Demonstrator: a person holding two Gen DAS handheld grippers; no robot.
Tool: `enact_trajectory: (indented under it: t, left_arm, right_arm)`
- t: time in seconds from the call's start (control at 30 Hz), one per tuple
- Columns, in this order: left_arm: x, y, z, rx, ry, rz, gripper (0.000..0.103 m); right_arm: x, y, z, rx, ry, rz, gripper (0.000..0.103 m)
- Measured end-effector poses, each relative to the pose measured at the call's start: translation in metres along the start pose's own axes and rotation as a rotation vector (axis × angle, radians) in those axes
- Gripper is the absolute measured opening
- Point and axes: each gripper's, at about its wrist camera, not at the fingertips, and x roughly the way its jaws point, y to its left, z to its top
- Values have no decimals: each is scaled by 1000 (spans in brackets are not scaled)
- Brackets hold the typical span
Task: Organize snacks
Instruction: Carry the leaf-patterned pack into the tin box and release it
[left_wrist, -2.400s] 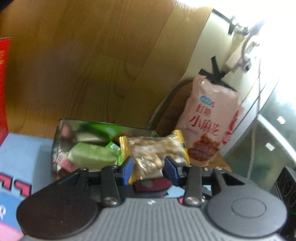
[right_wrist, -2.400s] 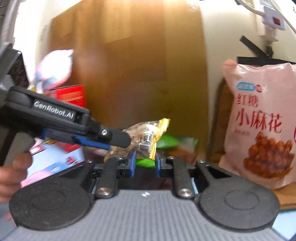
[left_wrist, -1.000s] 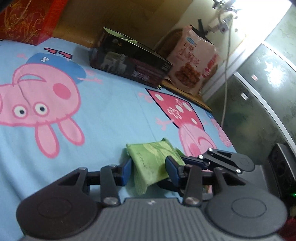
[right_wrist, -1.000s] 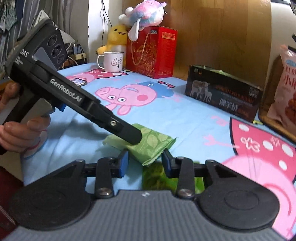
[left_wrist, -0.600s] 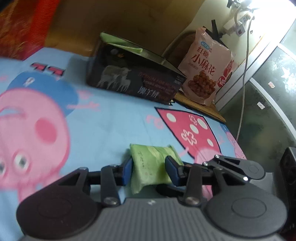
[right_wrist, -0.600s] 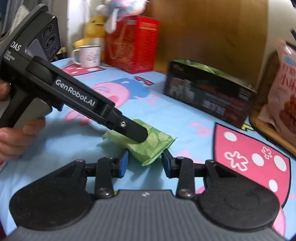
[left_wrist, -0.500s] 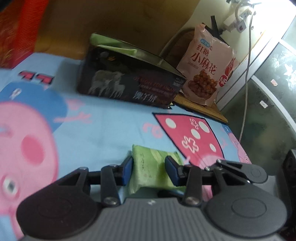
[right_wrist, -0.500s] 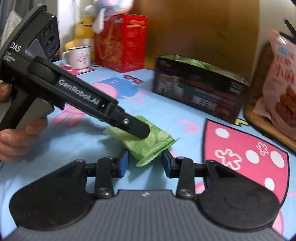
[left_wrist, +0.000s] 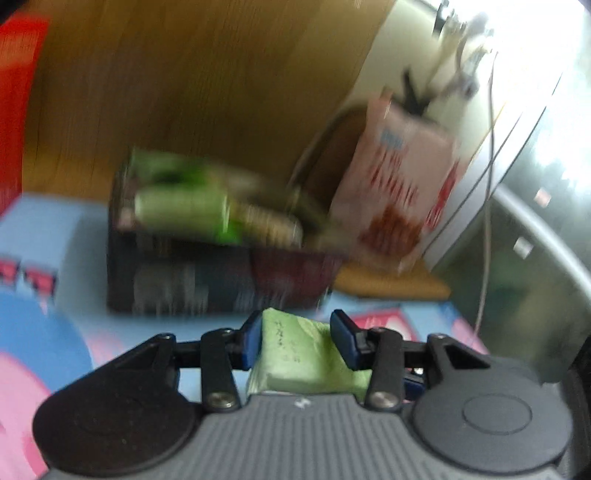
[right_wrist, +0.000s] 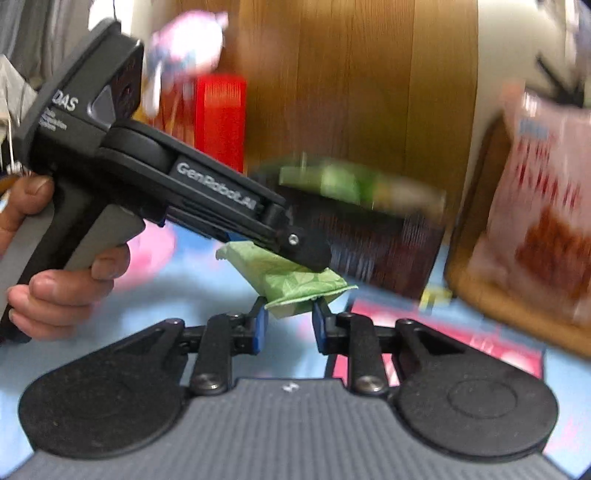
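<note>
Item in hand: green snack packet (left_wrist: 295, 350), a soft, pillow-shaped wrapper. It is held between the fingers of the left gripper (left_wrist: 297, 338), which are closed partway against its two sides. In the right wrist view the same packet (right_wrist: 291, 275) hangs from the left gripper above the blue cartoon-print cloth (right_wrist: 192, 291), clear of the surface. The right gripper (right_wrist: 288, 325) sits just under and beside the packet's crimped end with its fingers apart; whether the pads touch the wrapper cannot be told, and it appears to grip nothing. Beyond the packet stands the dark open-topped box (left_wrist: 207, 273), already holding green and tan packets, though blur hides how they lie. To the right of the box a large pink snack bag (left_wrist: 402, 192) leans upright on a wooden tray (left_wrist: 391, 286). A red box (right_wrist: 218, 118) and a blurred plush toy sit farther back on the left, before the wooden wall panel. Step judged: carrying the green packet toward the dark box, mid-transit, with heavy motion blur. Next move, as judged, calls for lifting the packet above the box rim, centring it over free space among the contents, then parting the left fingers to drop it.
</note>
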Motion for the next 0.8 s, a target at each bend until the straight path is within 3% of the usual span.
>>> enact_trajectory:
  t: [0.13, 0.23, 0.3, 0.37, 0.6, 0.8]
  left_arm:
    - [0, 1, 43, -1, -61, 30, 40]
    - [21, 5, 64, -14, -59, 85, 49]
    - [36, 13, 69, -45, -36, 135, 49]
    - [37, 21, 65, -71, -20, 131, 49]
    - [17, 21, 40, -29, -64, 171, 48]
    - [-14, -1, 22, 5, -53, 96, 46]
  right_arm:
    - [5, -11, 28, 12, -126, -32, 28]
    - [28, -17, 42, 2, -163, -98, 28]
    - [49, -23, 45, -20, -153, -182, 32]
    - [59, -31, 42, 7, -120, -232, 33]
    - [17, -38, 16, 96, -157, -193, 34]
    - [-21, -42, -6, 241, -154, -103, 34]
